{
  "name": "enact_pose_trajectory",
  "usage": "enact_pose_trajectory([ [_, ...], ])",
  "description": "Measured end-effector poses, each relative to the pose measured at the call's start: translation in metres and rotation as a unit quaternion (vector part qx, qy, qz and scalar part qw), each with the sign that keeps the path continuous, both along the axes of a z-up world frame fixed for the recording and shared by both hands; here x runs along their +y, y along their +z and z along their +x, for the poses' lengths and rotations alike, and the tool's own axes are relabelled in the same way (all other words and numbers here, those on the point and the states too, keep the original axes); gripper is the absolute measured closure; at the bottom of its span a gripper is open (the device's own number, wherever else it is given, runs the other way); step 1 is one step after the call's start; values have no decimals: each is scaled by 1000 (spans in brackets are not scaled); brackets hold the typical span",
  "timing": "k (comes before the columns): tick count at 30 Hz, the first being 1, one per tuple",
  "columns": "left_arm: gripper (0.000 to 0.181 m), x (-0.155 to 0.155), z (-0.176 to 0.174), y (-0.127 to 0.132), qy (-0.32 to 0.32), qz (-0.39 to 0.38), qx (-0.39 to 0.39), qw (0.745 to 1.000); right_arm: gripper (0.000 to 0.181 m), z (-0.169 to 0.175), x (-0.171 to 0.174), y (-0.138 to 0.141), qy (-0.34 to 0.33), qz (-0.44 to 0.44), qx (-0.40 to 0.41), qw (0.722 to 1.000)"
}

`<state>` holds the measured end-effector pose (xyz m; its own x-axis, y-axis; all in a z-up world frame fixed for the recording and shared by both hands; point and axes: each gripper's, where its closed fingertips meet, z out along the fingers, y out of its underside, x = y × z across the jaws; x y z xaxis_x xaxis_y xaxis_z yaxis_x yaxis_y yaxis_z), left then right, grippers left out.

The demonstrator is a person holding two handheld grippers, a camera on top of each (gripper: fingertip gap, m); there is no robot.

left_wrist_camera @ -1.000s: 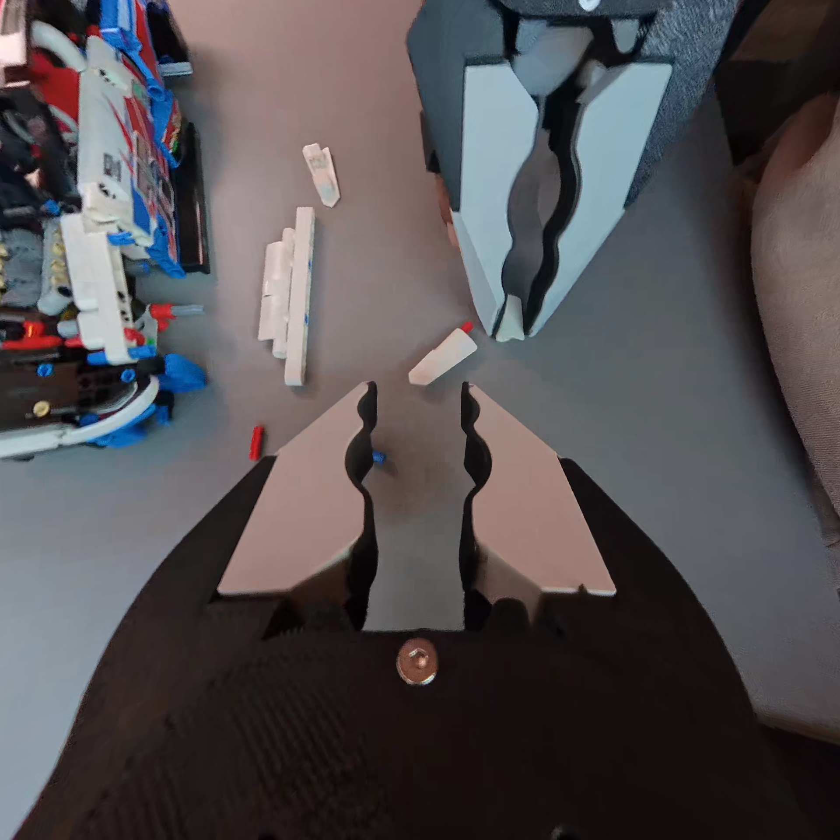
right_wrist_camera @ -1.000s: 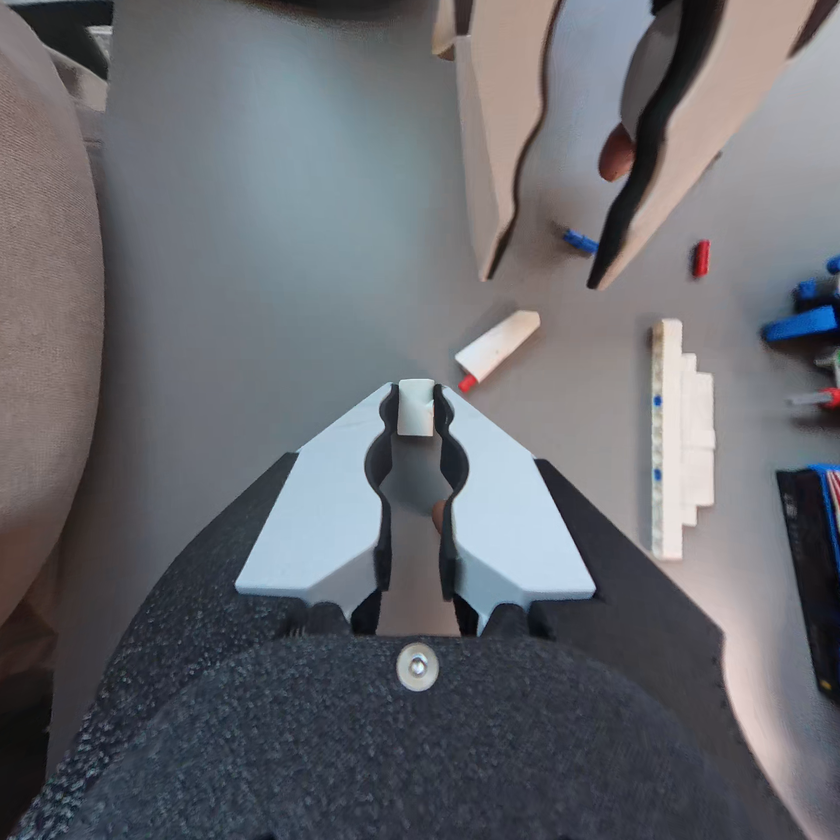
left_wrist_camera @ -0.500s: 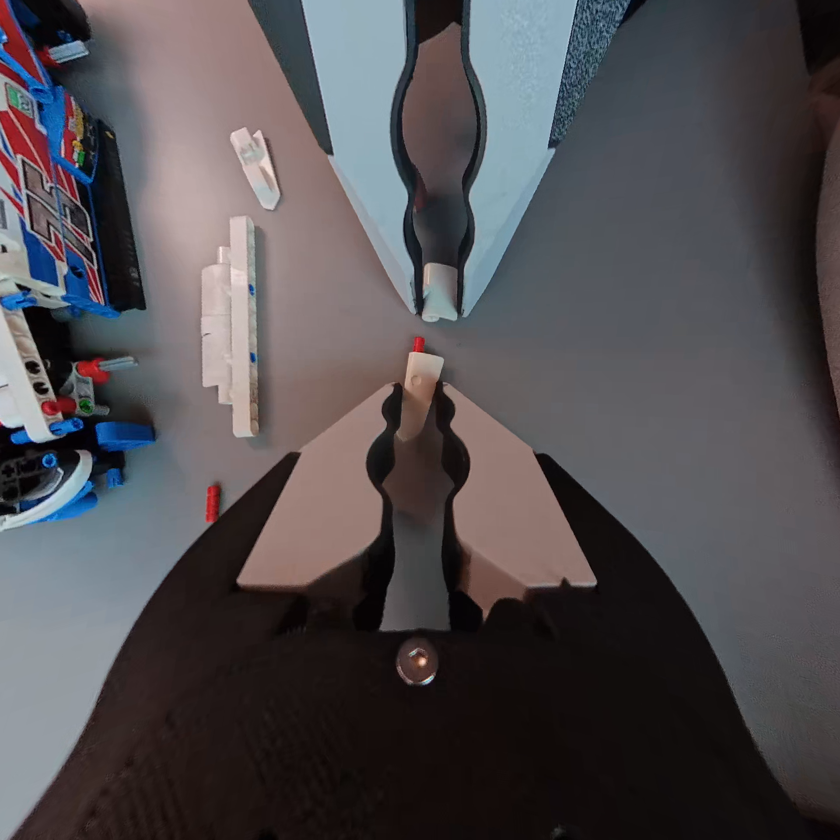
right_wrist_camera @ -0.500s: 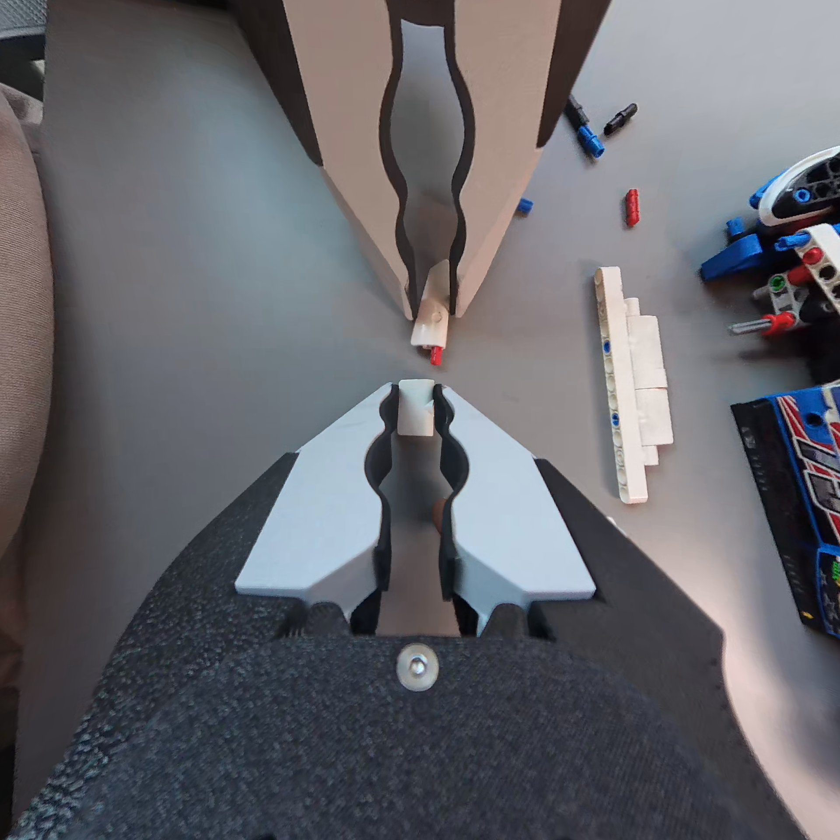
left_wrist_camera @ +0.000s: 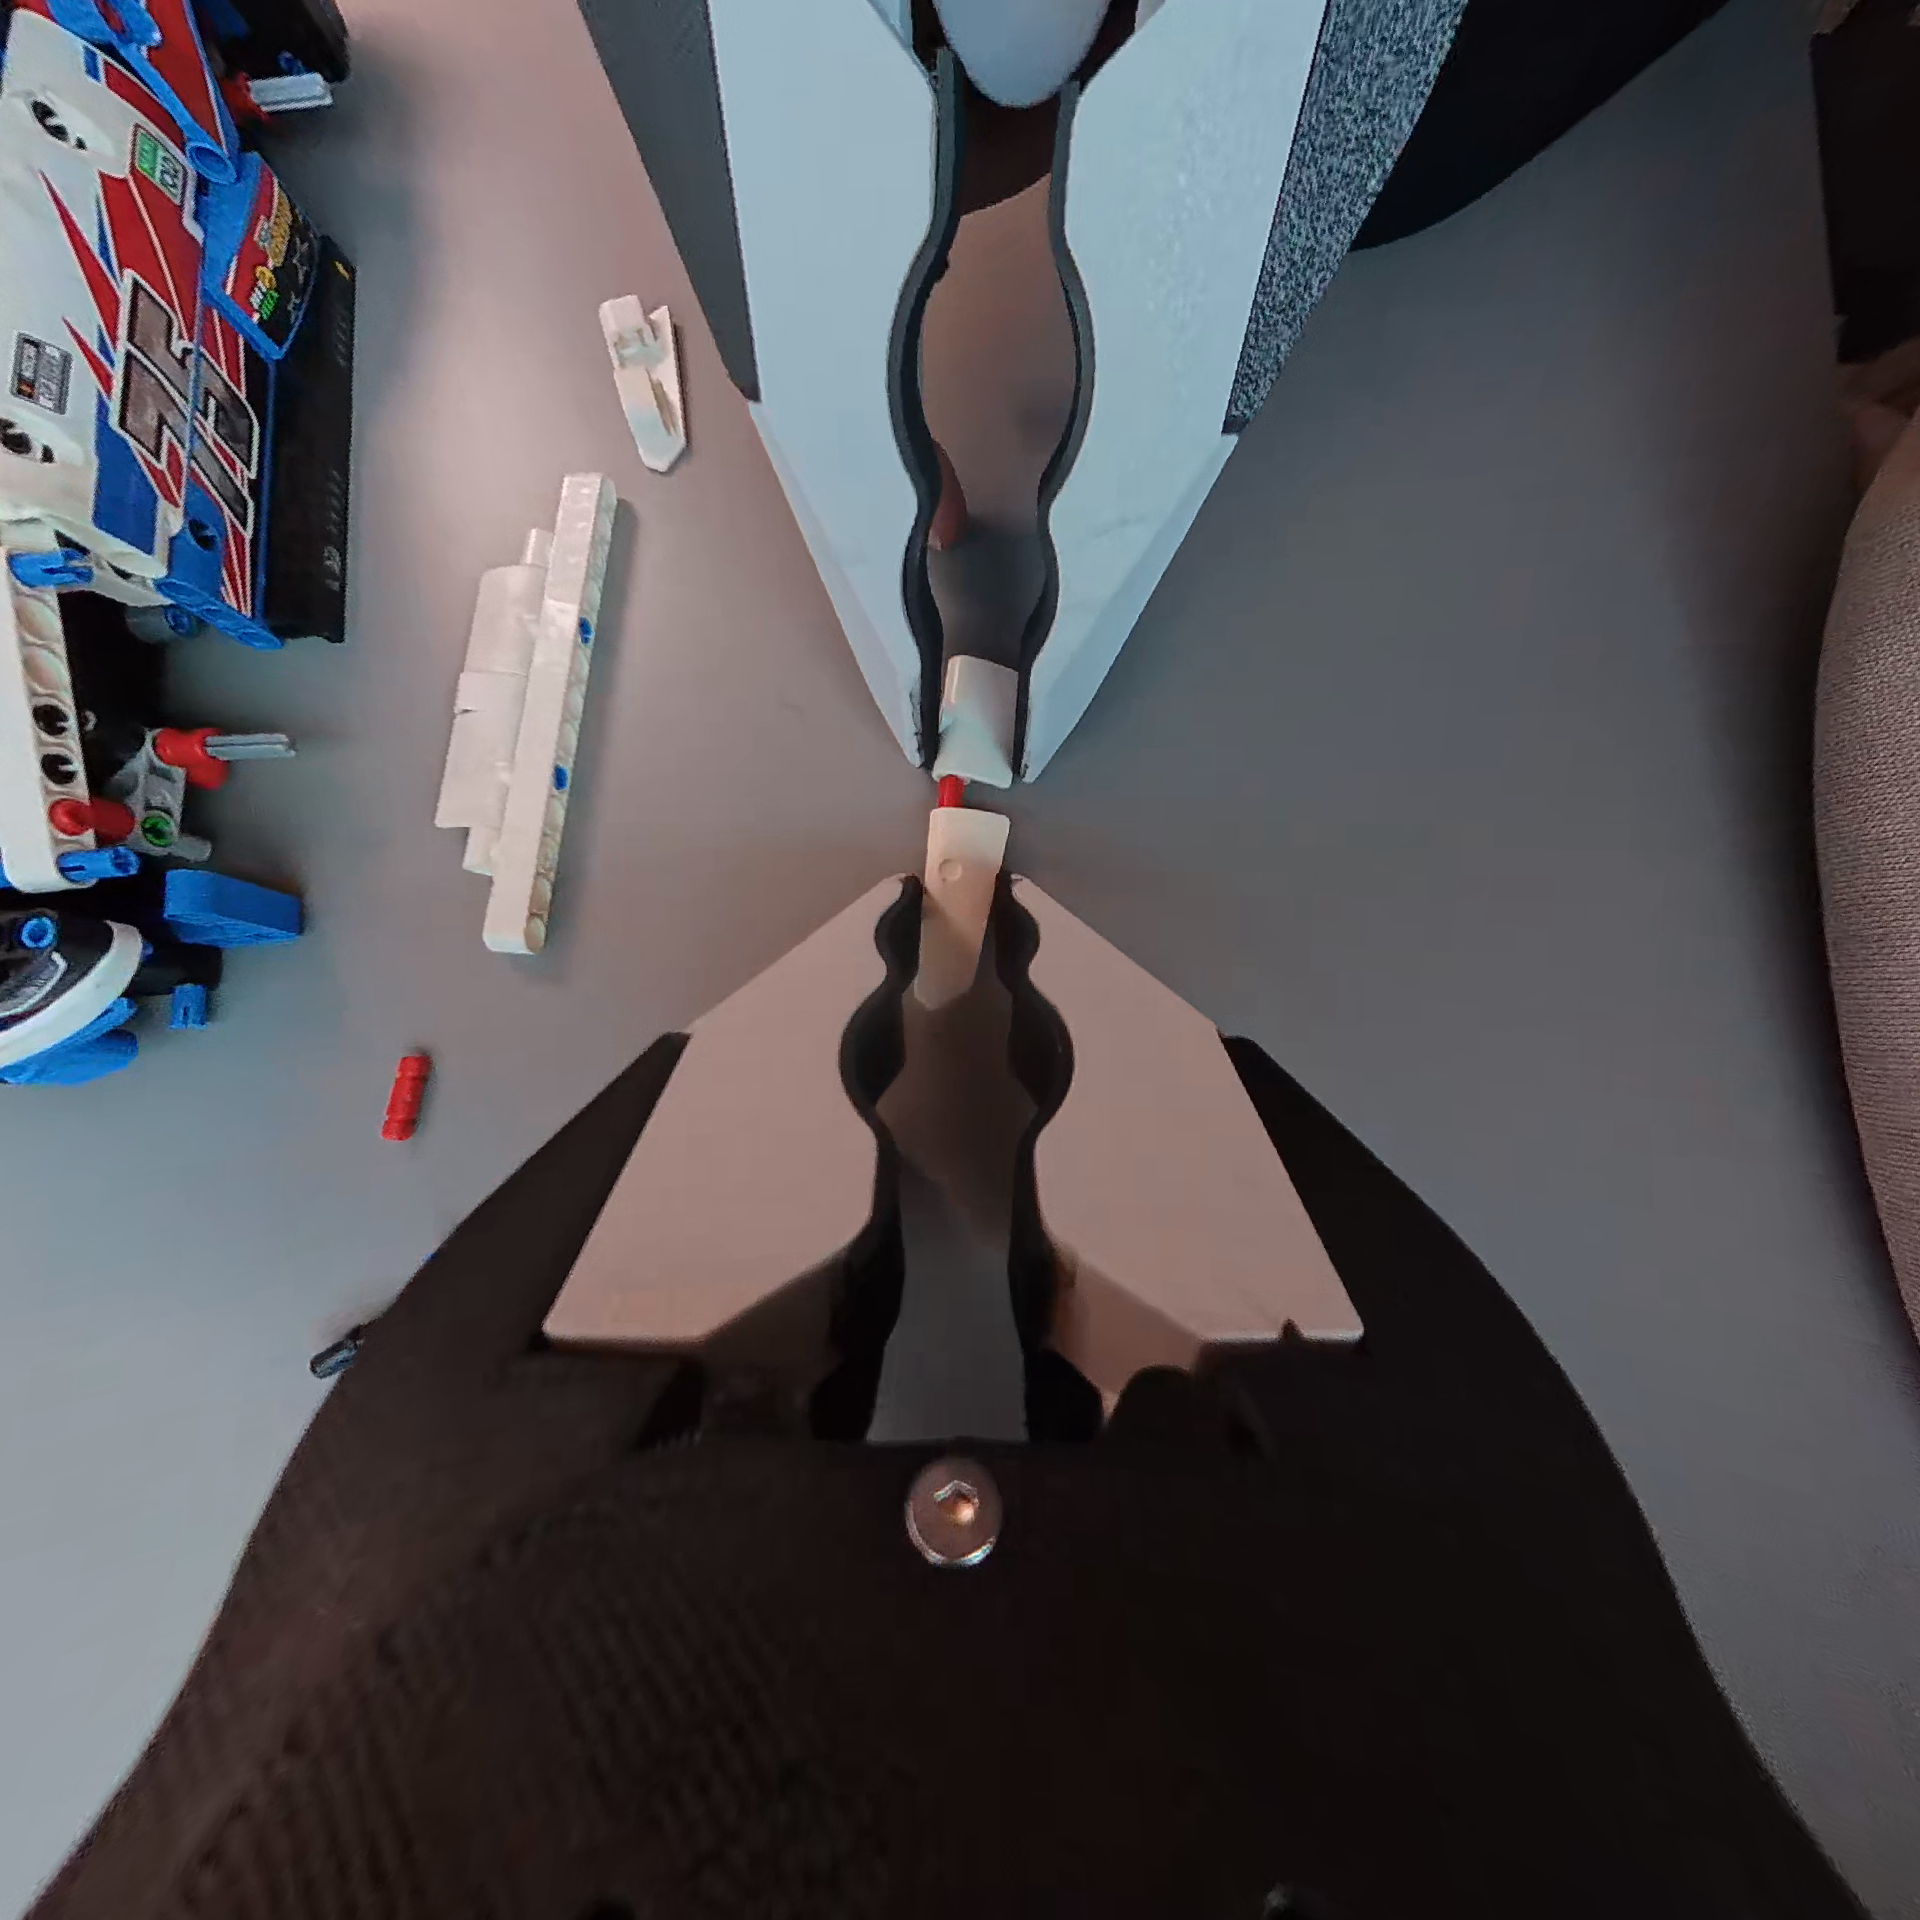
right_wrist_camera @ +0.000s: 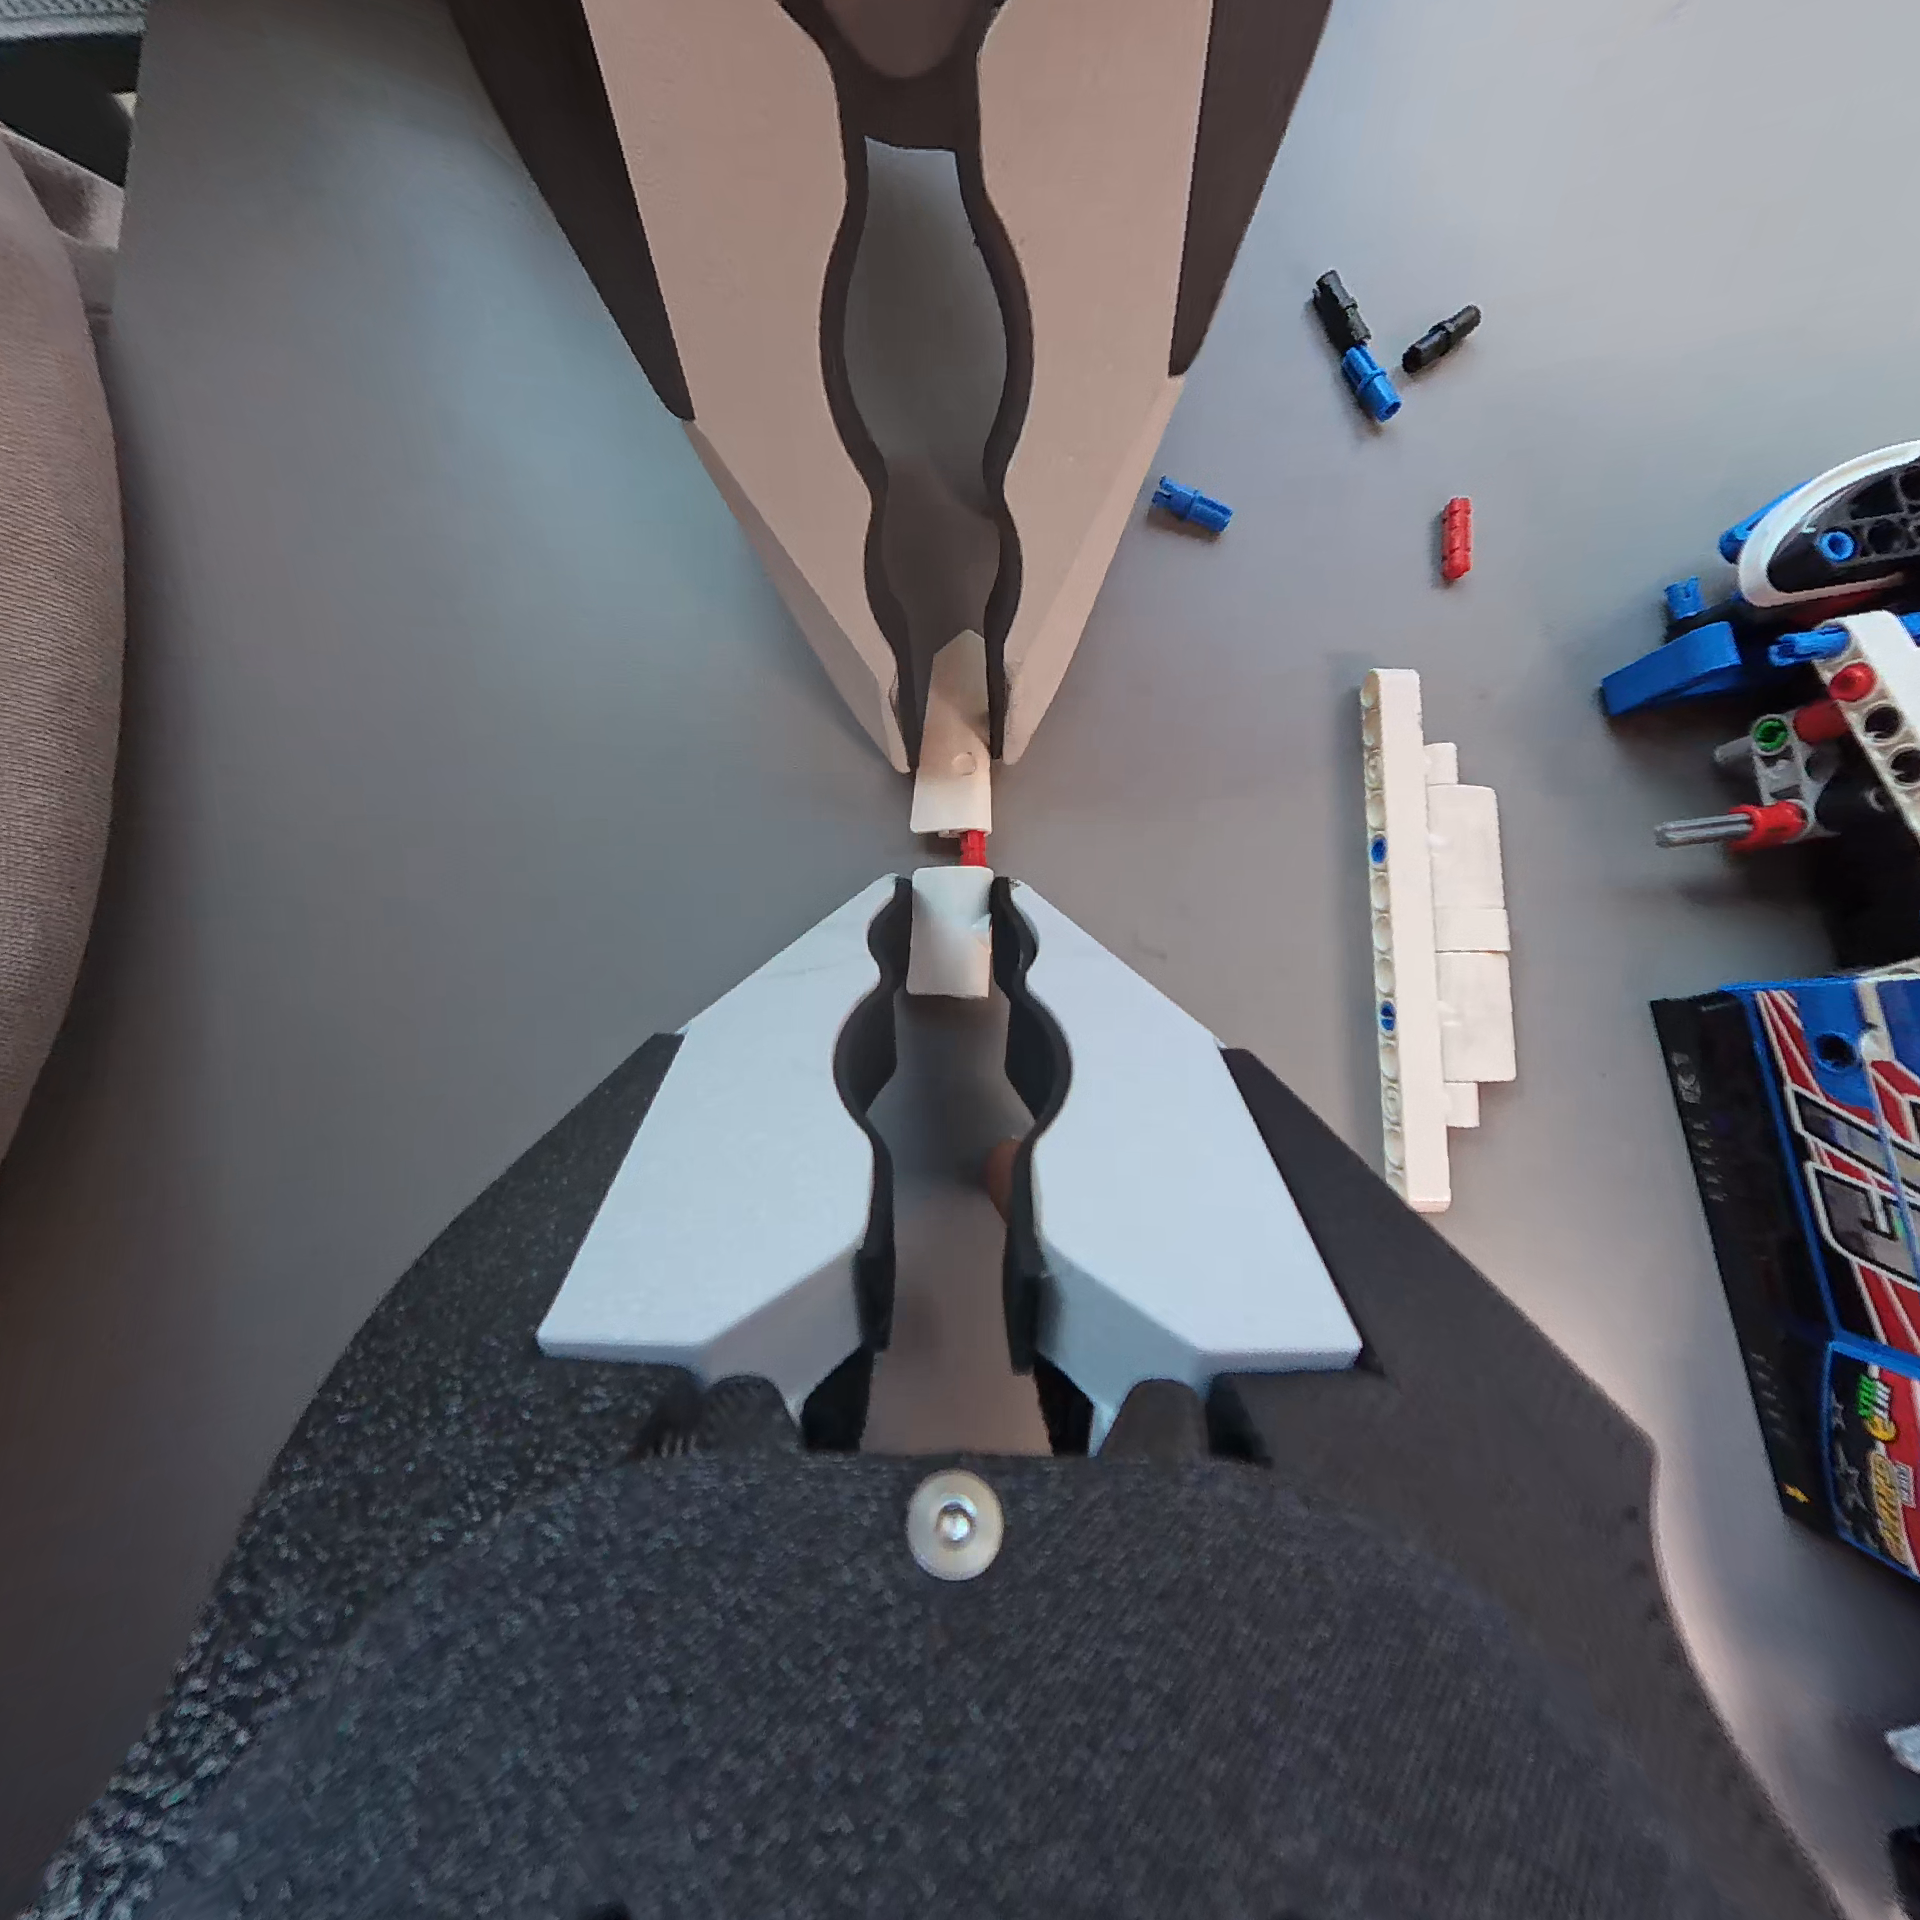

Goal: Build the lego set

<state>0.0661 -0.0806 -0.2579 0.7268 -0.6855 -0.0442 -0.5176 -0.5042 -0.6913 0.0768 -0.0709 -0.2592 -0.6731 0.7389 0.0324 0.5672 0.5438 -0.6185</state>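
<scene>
My left gripper (left_wrist_camera: 958,881) is clenched on a tapered white piece (left_wrist_camera: 961,904), at the centre of the left wrist view, with a red pin (left_wrist_camera: 948,792) sticking out of its forward end. My right gripper (right_wrist_camera: 943,883) is clamped on a small white block (right_wrist_camera: 945,940), at the centre of the right wrist view. The two point tip to tip over the grey table (right_wrist_camera: 520,623), and the pin bridges the narrow gap between the pieces. I cannot tell whether its tip has yet entered the block.

I judge this to be the mating step: joining these two small white parts by the pin. The next move calls for me to keep both grips firm, hold the pin in line with the block's hole, and press the grippers straight toward each other until the faces meet. Any tilt would likely jam the pin or twist a piece out of its grip.

At the right edge of the right wrist view lies the partly built blue, red and white model (right_wrist_camera: 1829,1195), with a long white beam assembly (right_wrist_camera: 1403,935) just left of it. A loose red pin (right_wrist_camera: 1457,537), a blue one (right_wrist_camera: 1192,506) and black connectors (right_wrist_camera: 1439,339) lie in the upper right.
</scene>
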Motion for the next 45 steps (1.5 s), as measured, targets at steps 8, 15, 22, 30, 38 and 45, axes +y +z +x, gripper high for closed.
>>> enact_pose_trajectory([
  [8,170,-1,3,0,-7,23,-2,1000,169,-1,-1,0,13,-4,1,1000],
  [15,170,-3,4,0,-66,24,-10,997,169,1,-3,0,49,2,23,999],
  [22,170,-4,5,0,-106,32,-11,994,170,2,-5,0,56,1,20,998],
  [30,170,-8,9,0,-158,38,-3,987,170,3,-9,0,73,-2,21,997],
  [38,170,-8,11,0,-184,52,1,982,170,4,-11,1,83,-6,16,996],
  [45,171,-9,14,1,-192,57,10,980,175,4,-14,1,88,-10,12,996],
])
